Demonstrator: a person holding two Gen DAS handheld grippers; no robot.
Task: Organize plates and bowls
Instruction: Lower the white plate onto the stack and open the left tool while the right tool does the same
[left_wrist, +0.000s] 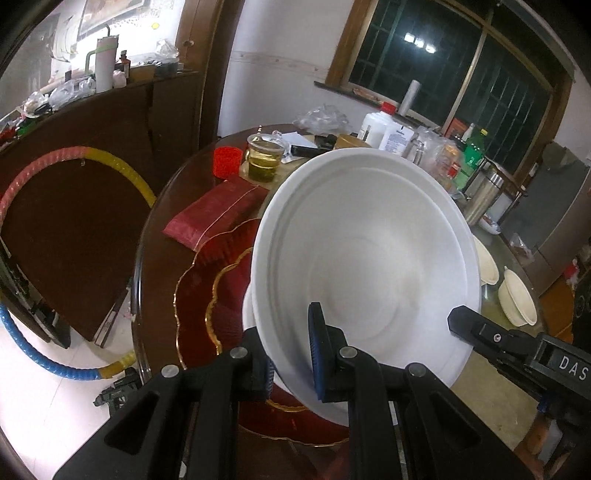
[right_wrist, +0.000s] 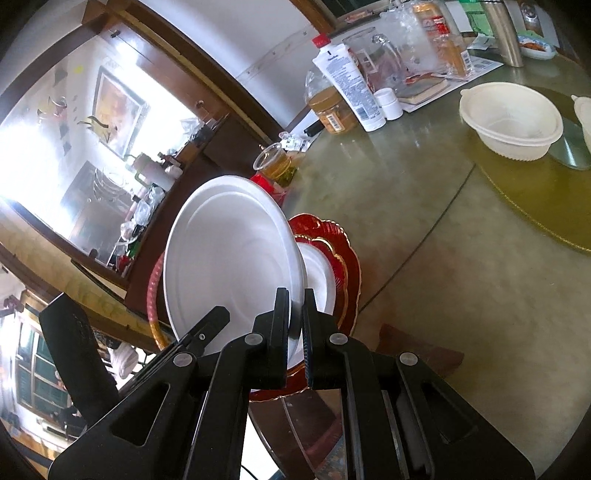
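Both the left gripper (left_wrist: 291, 363) and right gripper (right_wrist: 296, 332) are clamped on the round white plastic plate's (left_wrist: 365, 266) near rim, mid-frame. It's tilted steeply above the scalloped red gold-rimmed plates (left_wrist: 207, 291), so uneven lowering could slip that thin rim free.

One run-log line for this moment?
left gripper: shut on round white plate | right gripper: shut on plate | plate tilted above scalloped red gold-rimmed plates

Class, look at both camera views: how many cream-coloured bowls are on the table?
2. One cream bowl sits on the greenish mat; a second is cut off at the frame's right edge. In the left wrist view, the held white plate covers most of one, so more may be hidden.
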